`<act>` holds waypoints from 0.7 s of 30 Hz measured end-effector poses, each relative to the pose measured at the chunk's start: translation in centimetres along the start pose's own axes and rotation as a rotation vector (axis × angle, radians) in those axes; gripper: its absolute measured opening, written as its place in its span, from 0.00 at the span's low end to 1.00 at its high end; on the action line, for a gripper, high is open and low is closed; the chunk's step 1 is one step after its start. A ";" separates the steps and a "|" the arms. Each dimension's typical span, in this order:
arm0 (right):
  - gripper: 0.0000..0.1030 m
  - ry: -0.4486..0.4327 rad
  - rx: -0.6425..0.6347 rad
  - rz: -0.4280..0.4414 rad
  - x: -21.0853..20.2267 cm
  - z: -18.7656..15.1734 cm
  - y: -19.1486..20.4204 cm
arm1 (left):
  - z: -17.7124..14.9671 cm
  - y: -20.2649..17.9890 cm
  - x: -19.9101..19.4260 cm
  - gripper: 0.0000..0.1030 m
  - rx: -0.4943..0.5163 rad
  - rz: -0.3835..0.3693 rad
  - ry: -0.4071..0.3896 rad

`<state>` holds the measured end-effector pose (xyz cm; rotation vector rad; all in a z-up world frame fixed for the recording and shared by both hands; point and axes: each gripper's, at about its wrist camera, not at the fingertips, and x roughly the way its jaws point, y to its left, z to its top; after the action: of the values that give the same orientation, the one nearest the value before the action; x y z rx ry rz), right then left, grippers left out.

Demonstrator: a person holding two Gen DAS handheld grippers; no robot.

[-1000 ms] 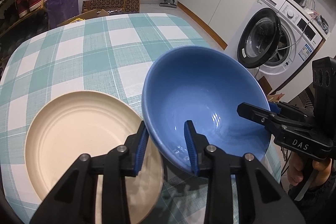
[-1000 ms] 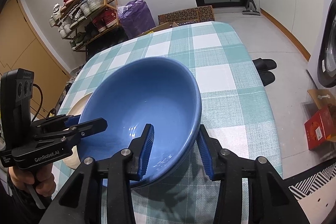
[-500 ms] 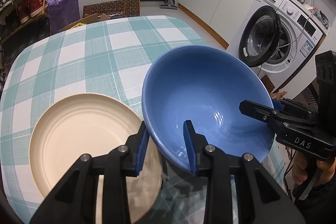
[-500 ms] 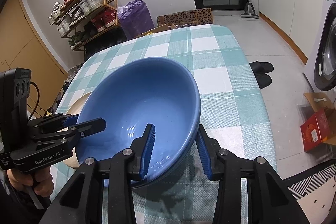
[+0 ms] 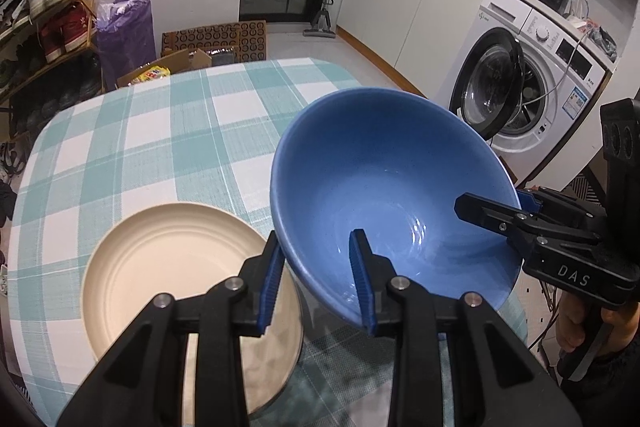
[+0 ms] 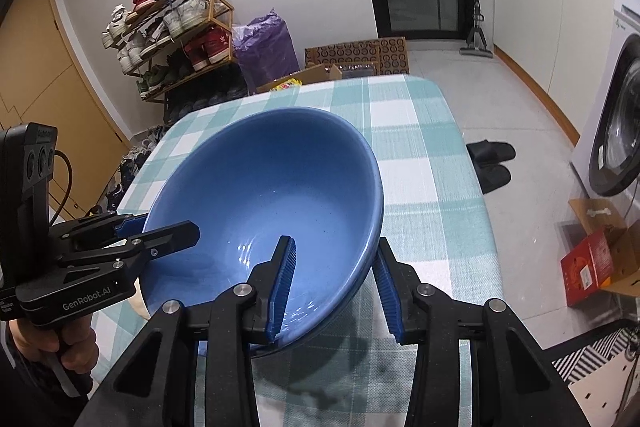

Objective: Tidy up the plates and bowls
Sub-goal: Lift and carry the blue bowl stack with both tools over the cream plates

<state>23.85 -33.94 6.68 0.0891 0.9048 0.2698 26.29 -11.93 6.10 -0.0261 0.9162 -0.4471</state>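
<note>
A large blue bowl (image 5: 392, 195) hangs tilted above the table, gripped on opposite sides of its rim by both grippers. My left gripper (image 5: 316, 247) is shut on the near-left rim, one finger inside and one outside. My right gripper (image 6: 334, 251) is shut on the bowl (image 6: 260, 195) at its near-right rim in the same way. Each gripper shows in the other's view: the right gripper (image 5: 492, 211) and the left gripper (image 6: 168, 231). A cream plate (image 5: 172, 267) lies flat on the table, left of and below the bowl.
The table (image 5: 160, 131) wears a teal and white checked cloth. A washing machine (image 5: 532, 87) with its door open stands to the right. A shoe rack (image 6: 176, 39), slippers (image 6: 492, 163) and a red box (image 6: 592, 259) are on the floor around it.
Both grippers have risen with the blue bowl held between them, so the table and the cream plate now lie farther below. Both grips look the same.
</note>
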 end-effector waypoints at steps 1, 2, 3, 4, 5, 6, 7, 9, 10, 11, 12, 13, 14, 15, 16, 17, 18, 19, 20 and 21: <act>0.40 -0.005 -0.008 -0.002 -0.3 0.2 0.3 | 0.1 0.0 -0.4 0.31 0.000 0.003 -0.007; 0.40 -0.010 -0.015 -0.004 -0.7 0.3 0.6 | 0.2 0.1 -0.9 0.31 0.001 0.007 -0.017; 0.40 -0.015 -0.019 -0.003 -1.0 0.5 0.9 | 0.3 0.1 -1.3 0.31 0.001 0.011 -0.023; 0.40 -0.018 -0.024 -0.002 -1.2 0.7 1.2 | 0.4 0.2 -1.7 0.31 0.002 0.015 -0.029; 0.40 -0.023 -0.030 -0.001 -1.6 0.9 1.6 | 0.5 0.3 -2.1 0.31 0.003 0.018 -0.036; 0.40 -0.026 -0.036 -0.001 -1.9 1.0 1.9 | 0.6 0.3 -2.7 0.31 0.003 0.023 -0.046; 0.40 -0.030 -0.042 0.001 -2.2 1.1 2.3 | 0.6 0.4 -3.1 0.31 0.002 0.026 -0.052; 0.40 -0.038 -0.055 0.004 -2.8 1.4 3.1 | 0.7 0.7 -4.0 0.31 0.001 0.033 -0.069; 0.40 -0.040 -0.061 0.005 -3.0 1.5 3.5 | 0.7 0.9 -4.5 0.31 -0.001 0.037 -0.077; 0.40 -0.042 -0.069 0.007 -3.3 1.6 4.0 | 0.6 1.1 -4.9 0.31 -0.003 0.040 -0.082; 0.40 -0.044 -0.078 0.009 -3.5 1.7 4.5 | 0.6 1.3 -5.3 0.31 -0.006 0.043 -0.088; 0.40 -0.048 -0.083 0.014 -3.7 1.8 4.9 | 0.5 1.6 -5.8 0.31 -0.009 0.049 -0.093; 0.40 -0.051 -0.091 0.018 -4.0 1.9 5.4 | 0.4 1.9 -6.2 0.31 -0.012 0.055 -0.099; 0.40 -0.053 -0.098 0.021 -4.1 2.0 6.0 | 0.3 2.2 -6.5 0.31 -0.015 0.059 -0.103; 0.40 -0.055 -0.103 0.024 -4.1 2.1 6.4 | 0.2 2.6 -7.0 0.31 -0.020 0.064 -0.108; 0.40 -0.056 -0.111 0.028 -4.3 2.1 7.0 | 0.1 3.0 -7.4 0.31 -0.026 0.071 -0.112; 0.40 -0.056 -0.118 0.032 -4.4 2.2 7.6 | 0.0 3.3 -7.6 0.31 -0.029 0.077 -0.115; 0.40 -0.057 -0.125 0.036 -4.4 2.3 8.1 | -0.2 3.6 -8.0 0.31 -0.033 0.084 -0.120; 0.40 -0.058 -0.133 0.042 -4.4 2.3 8.6 | -0.3 4.0 -8.4 0.31 -0.037 0.090 -0.124; 0.40 -0.057 -0.140 0.047 -4.4 2.4 9.1 | -0.4 4.5 -8.8 0.31 -0.043 0.098 -0.129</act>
<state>21.39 -26.27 13.21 -0.0116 0.8251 0.3721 22.98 -4.42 11.57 -0.0491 0.7961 -0.3307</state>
